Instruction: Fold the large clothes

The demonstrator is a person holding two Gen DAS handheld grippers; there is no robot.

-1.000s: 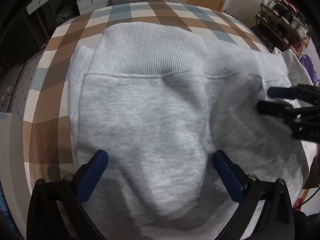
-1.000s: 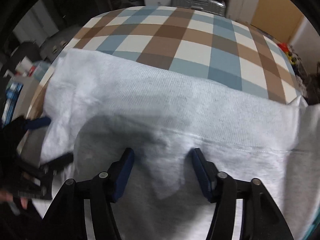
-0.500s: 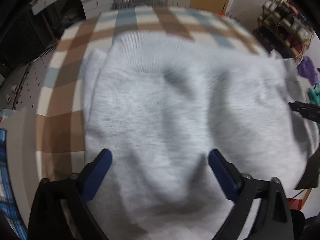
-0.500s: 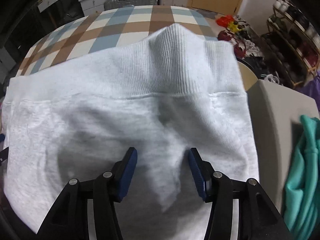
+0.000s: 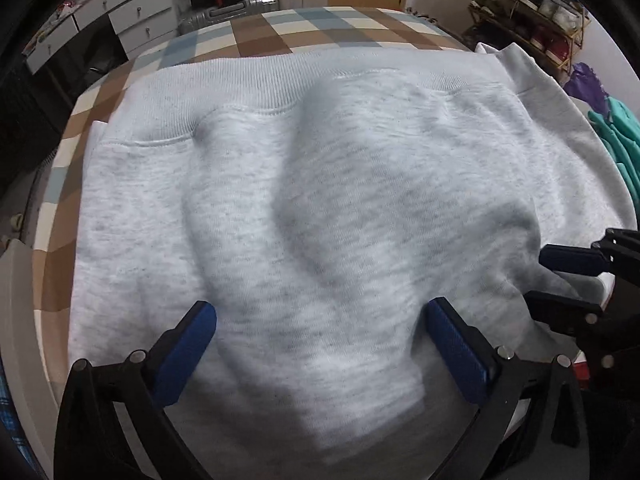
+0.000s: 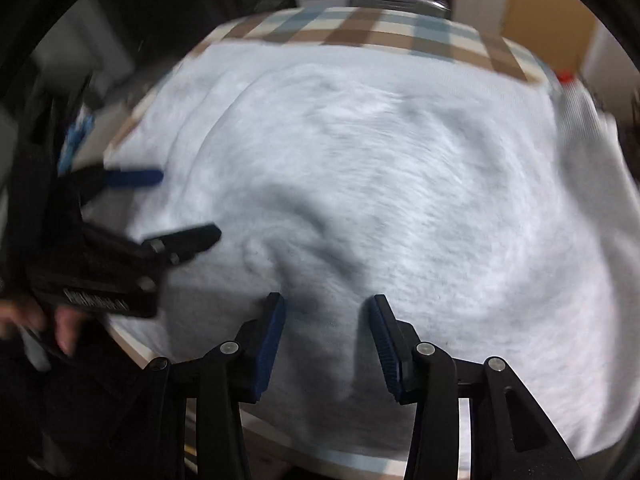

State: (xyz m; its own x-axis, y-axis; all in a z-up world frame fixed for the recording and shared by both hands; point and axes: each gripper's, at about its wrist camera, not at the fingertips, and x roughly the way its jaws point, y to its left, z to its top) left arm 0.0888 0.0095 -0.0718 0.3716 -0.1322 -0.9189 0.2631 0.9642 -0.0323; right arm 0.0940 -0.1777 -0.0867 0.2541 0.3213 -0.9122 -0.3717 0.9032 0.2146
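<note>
My left claw [image 5: 320,344] hangs over the grey sweatshirt [image 5: 320,200], which lies spread across the checked desk [image 5: 280,32]. The jaws are opening to their widest; the blue pads [image 5: 188,344] straddle a raised fold of fabric without pinching it. The ribbed hem [image 5: 240,84] of the sweatshirt runs along its far edge, just short of the bare checks. On the sweatshirt's right side lies a teal garment [image 5: 616,148], and beyond that stands a shoe rack [image 5: 532,4]; past the desk's far end are a suitcase [image 5: 228,10] and white drawers [image 5: 136,20].

My right claw [image 6: 326,340] — seen through motion blur — hovers over the near part of the sweatshirt with jaws about half apart. Cloth shows between the pads, but I cannot tell whether they press on it. From this side the left claw enters over the sweatshirt's left edge, gripped by my hand [image 6: 36,320].
</note>
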